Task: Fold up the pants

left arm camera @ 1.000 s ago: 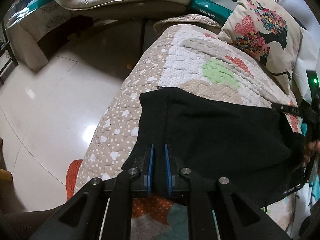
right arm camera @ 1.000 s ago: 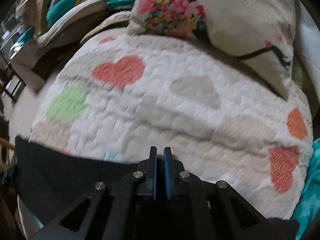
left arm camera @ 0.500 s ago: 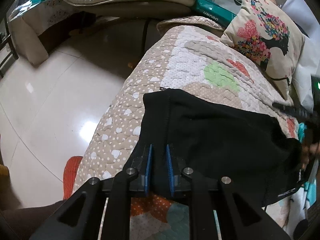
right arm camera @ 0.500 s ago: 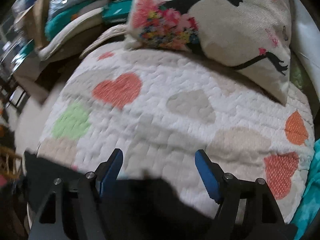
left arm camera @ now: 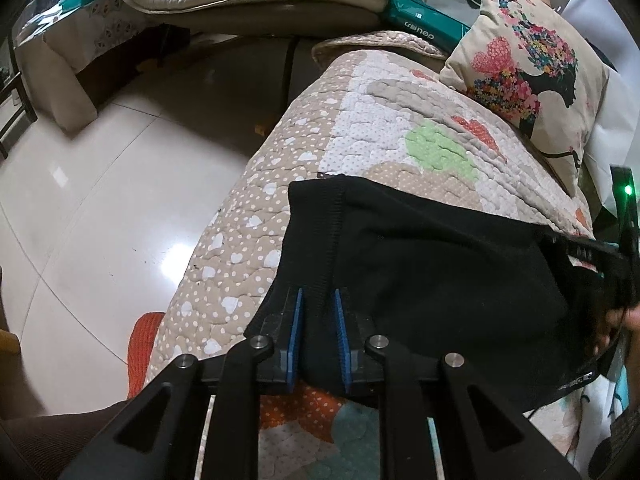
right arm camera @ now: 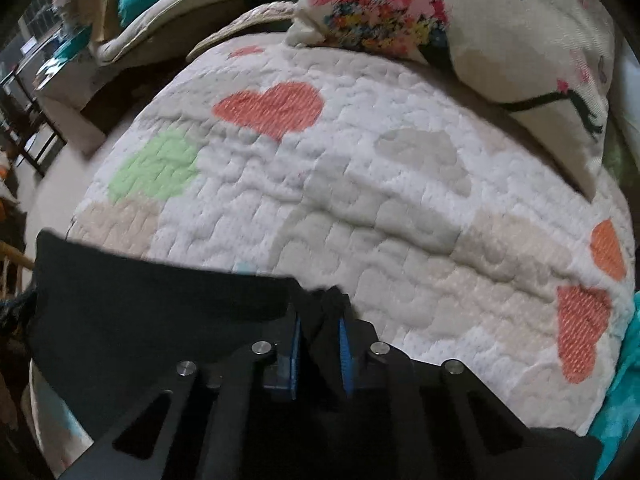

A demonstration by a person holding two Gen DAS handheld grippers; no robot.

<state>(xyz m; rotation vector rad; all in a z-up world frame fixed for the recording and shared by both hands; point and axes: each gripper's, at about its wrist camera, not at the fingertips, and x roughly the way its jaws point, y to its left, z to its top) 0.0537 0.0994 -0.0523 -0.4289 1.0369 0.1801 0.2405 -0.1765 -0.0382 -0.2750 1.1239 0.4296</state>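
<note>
Over heart-patterned quilt (right arm camera: 360, 184), black pants (left arm camera: 420, 272), glossy tiled floor (left arm camera: 100, 220)

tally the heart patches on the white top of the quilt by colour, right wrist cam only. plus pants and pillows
Right wrist view, on the quilt:
Red/coral hearts: 2
Orange hearts: 1
Green hearts: 1
Grey hearts: 1
Beige hearts: 2
Hearts total: 7; a reddish patch at the far edge is too blurred to count.
Black pants: 1
Floral pillow: 1
Total: 9
</note>
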